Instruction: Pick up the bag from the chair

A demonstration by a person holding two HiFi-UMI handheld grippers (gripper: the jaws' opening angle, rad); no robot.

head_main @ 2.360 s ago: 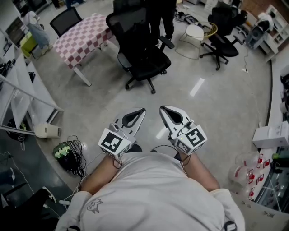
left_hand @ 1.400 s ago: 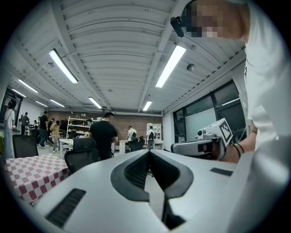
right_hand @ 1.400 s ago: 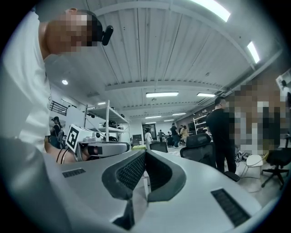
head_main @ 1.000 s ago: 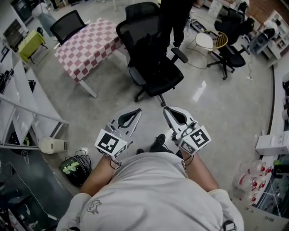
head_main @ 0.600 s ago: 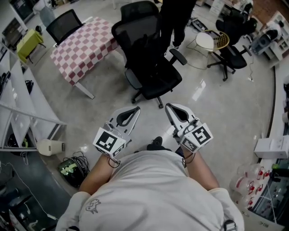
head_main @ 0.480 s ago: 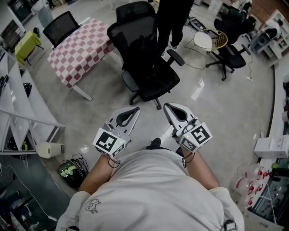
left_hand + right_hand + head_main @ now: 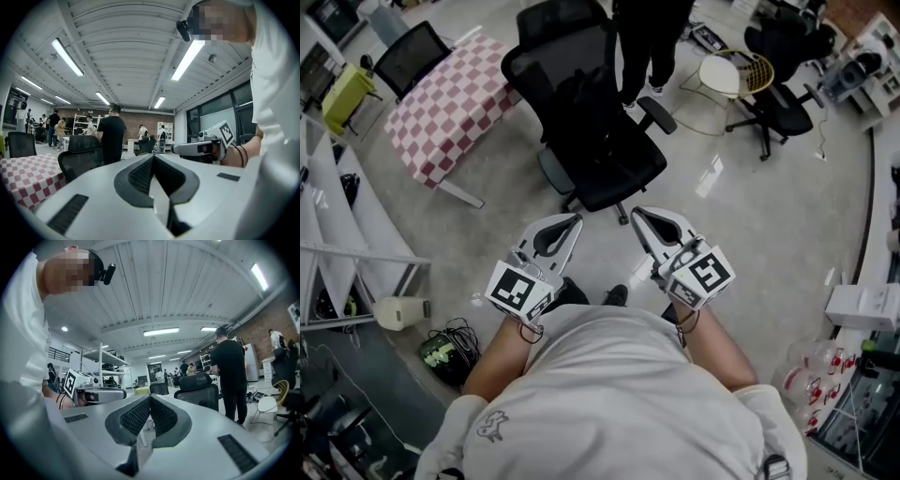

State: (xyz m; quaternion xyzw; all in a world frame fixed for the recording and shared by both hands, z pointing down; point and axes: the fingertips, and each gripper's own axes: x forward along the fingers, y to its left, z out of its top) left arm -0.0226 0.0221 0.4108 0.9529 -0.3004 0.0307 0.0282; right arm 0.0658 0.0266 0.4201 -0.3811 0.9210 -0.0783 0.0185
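A black office chair [image 7: 598,169] stands on the floor just ahead of me. A dark bag-like shape [image 7: 587,98] rests against its backrest and is hard to tell from the chair. My left gripper [image 7: 573,220] and right gripper [image 7: 638,214] are held side by side in front of my body. Both are shut and empty, with their tips short of the seat's near edge. The left gripper view shows its shut tips [image 7: 152,157] and the chair [image 7: 79,161] beyond. In the right gripper view the shut tips [image 7: 149,398] point towards the chair [image 7: 201,391].
A person in black [image 7: 645,37] stands right behind the chair. A red-checked table [image 7: 445,103] is at the left, with white shelving [image 7: 342,225] and cables [image 7: 445,352] nearer. Another black chair [image 7: 769,52] and a round white stool [image 7: 719,70] stand at the right.
I have walked closer to the chair, which now sits lower and larger in the head view. Both grippers stayed shut and level in front of me.
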